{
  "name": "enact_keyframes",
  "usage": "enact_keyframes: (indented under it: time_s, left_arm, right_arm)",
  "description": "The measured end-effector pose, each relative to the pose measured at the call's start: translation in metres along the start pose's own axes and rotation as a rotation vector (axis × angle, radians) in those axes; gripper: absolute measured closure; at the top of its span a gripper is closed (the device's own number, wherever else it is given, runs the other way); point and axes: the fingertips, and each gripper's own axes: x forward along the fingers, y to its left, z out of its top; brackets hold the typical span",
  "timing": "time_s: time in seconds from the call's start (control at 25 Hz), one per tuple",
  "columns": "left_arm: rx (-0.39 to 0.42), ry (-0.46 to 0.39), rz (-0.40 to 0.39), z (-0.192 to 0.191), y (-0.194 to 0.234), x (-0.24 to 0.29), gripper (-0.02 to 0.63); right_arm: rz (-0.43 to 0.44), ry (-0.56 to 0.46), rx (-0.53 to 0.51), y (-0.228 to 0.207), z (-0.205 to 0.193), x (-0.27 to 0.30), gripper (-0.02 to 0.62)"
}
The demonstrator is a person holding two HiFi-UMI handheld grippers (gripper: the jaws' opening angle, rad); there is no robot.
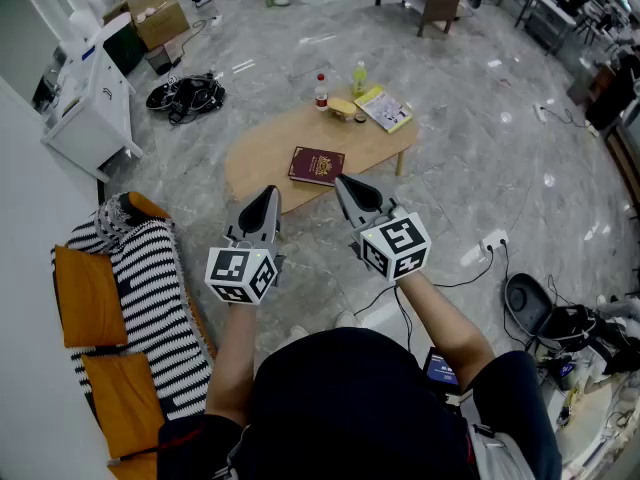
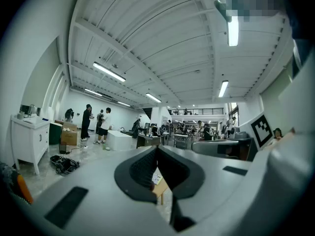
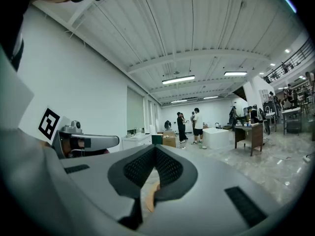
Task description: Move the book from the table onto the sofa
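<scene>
Dark-clothed shoulders of the person (image 1: pixel 350 398) fill the bottom of the head view, with both forearms reaching forward and held level. At their ends, the left gripper (image 1: pixel 268 196) and the right gripper (image 1: pixel 343 184) sit side by side, each carrying its marker cube, both pointing toward a pale wooden oval surface (image 1: pixel 255 158). In each gripper view the dark ribbed fingers (image 2: pixel 142 168) are clenched together with nothing between them; the right pair (image 3: pixel 170 168) looks the same. A dark red hardcover book (image 1: pixel 316 165) lies flat on the near part of the surface, just beyond the two gripper tips and untouched by either. At the far end of the surface stand a red-capped bottle (image 1: pixel 321 91) and a yellow-green bottle (image 1: pixel 359 78), with a yellow booklet (image 1: pixel 383 108) beside them, all well apart from the book. To the person's left is an orange-cushioned sofa (image 1: pixel 88 298) draped with a black-and-white striped blanket (image 1: pixel 150 288).
</scene>
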Motion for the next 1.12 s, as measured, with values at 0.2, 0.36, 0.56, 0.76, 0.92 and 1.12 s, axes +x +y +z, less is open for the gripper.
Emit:
enact_keyframes:
  time_s: [0.2, 0.36, 0.56, 0.76, 0.92, 1.12]
  left_arm:
    - [0.003, 0.004, 0.003, 0.001, -0.01, -0.001, 0.591]
    - [0.005, 0.005, 0.007, 0.0, -0.013, 0.0, 0.589]
    - [-0.009, 0.009, 0.024, -0.011, -0.012, -0.002, 0.589]
    - [-0.026, 0.022, 0.044, -0.017, -0.002, -0.006, 0.589]
    - [-0.029, 0.023, 0.044, -0.021, 0.011, -0.003, 0.589]
    - [-0.048, 0.025, 0.032, -0.034, 0.044, 0.009, 0.589]
  right_arm:
    - [0.018, -0.023, 0.026, -0.001, 0.002, -0.009, 0.58]
    - [0.024, -0.024, 0.02, -0.001, 0.0, -0.012, 0.58]
    - [0.032, 0.0, 0.019, -0.007, -0.012, -0.011, 0.58]
    - [0.039, 0.025, 0.027, -0.011, -0.019, -0.003, 0.58]
    - [0.047, 0.025, 0.033, -0.011, -0.022, 0.012, 0.58]
    - [0.049, 0.044, 0.018, -0.008, -0.037, 0.045, 0.58]
